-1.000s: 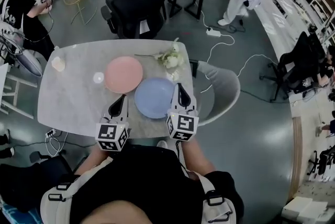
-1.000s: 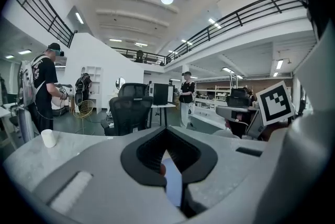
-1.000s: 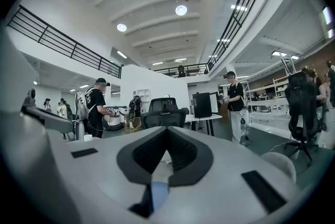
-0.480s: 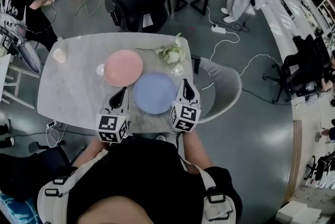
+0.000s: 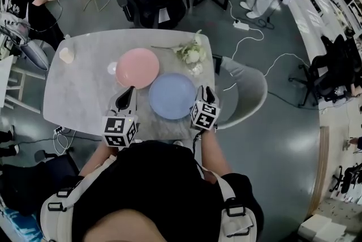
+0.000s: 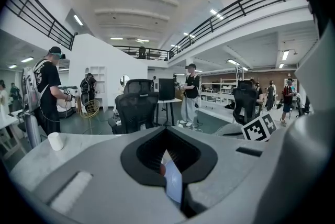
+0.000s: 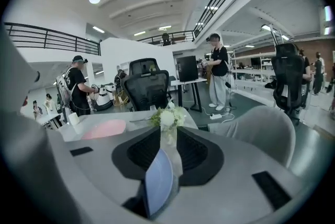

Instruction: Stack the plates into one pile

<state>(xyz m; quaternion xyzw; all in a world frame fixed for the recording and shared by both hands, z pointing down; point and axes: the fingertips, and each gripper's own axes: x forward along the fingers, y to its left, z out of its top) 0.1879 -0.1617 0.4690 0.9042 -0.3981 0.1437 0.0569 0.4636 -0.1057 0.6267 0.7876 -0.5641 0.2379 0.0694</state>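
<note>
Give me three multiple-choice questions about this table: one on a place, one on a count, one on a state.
1. Which plate lies nearer the person? A blue, B pink, C green.
2. How many plates are on the table? A one, B two, C four.
3. The plates are: A stacked, B held aloft, C side by side.
Answers: 1 A: the blue plate sits by the table's near edge, the pink plate beyond it. 2 B: only those two show. 3 C: both lie flat, neither atop the other.
</note>
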